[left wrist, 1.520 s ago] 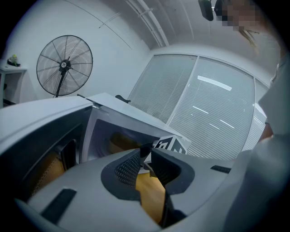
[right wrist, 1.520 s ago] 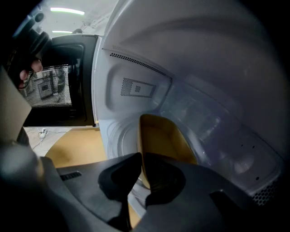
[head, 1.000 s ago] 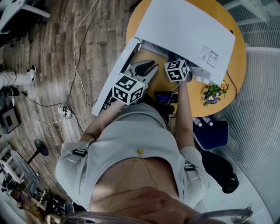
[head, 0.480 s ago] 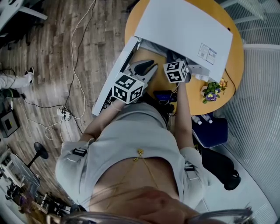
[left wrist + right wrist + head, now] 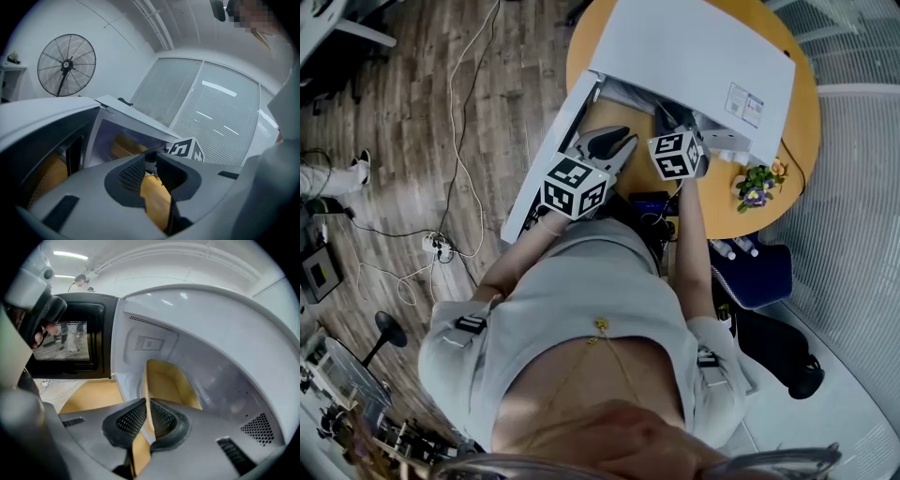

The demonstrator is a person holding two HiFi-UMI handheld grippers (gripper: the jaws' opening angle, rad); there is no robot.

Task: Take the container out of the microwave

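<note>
One white microwave (image 5: pixel 694 56) sits on the round orange table (image 5: pixel 787 150), its door (image 5: pixel 553 155) swung wide open to the person's left, and both tools are up at the mouth of it. The right tool (image 5: pixel 147 404) is clenched on the single tan container (image 5: pixel 171 383), with the thin near wall pinched edge-on between the mesh pads. The container is inside the cavity, lying on the floor of it, and its long axis appears to run away from the tool toward the back wall. From the left gripper view the same container (image 5: pixel 124 146) shows as a yellow block deep in the cavity. The left tool (image 5: pixel 151 161) is released, jaws parted with nothing between them but orange table below. It hangs just outside the opening, close beside the right tool's marker cube (image 5: pixel 186 149). From the head view, both forearms reach forward from the body, the left elbow bent out to the side, the right arm straighter. Two tools, one container, one small pot of flowers (image 5: pixel 757 187) by the microwave's right corner.
</note>
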